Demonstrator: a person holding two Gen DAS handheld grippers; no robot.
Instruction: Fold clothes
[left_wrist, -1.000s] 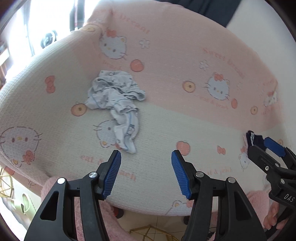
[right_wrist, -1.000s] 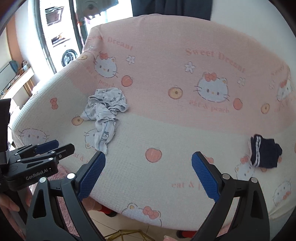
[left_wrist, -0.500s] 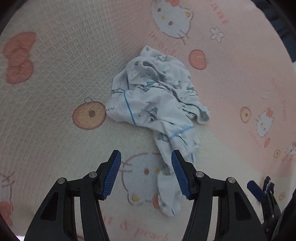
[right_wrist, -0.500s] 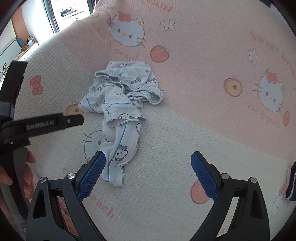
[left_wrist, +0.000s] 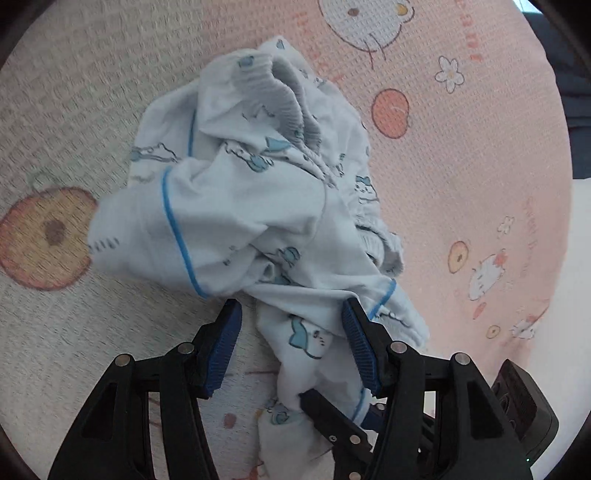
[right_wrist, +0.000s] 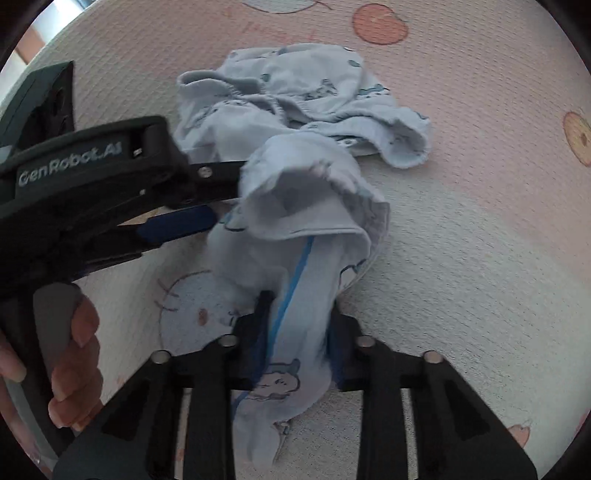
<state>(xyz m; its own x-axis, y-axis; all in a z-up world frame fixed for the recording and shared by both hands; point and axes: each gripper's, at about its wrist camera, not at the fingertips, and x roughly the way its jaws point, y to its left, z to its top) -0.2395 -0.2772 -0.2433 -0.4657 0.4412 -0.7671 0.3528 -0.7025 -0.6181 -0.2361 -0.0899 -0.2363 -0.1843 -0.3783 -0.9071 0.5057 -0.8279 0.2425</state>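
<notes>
The right gripper (right_wrist: 295, 332), black with blue ribbed pads, has just been closing and now pinches the lower, narrow end of the crumpled pale-blue cotton garment (left_wrist: 251, 192) with blue piping and small cartoon prints; cloth bunches between its pads, so it reads as a firm grip. The left gripper (left_wrist: 291, 347), of the same make, has just been closing too, yet its jaws stand at a middling width astride a fold of the same garment higher up. Its right pad touches cloth; its left pad appears clear, so nothing is clamped there yet. In the right wrist view the person's hand (right_wrist: 70, 354) curls round the left tool's handle.

The garment lies heaped on the pink-and-cream waffle-weave blanket with cat and peach prints (left_wrist: 461, 166), its ribbed grey waistband (left_wrist: 288, 99) at the far side of the pile.

This looks like the opening step: seizing the garment to shake it flat. Next, the left jaws probably need to shut on their fold, then both hands should lift and draw apart so the cloth opens out for folding
</notes>
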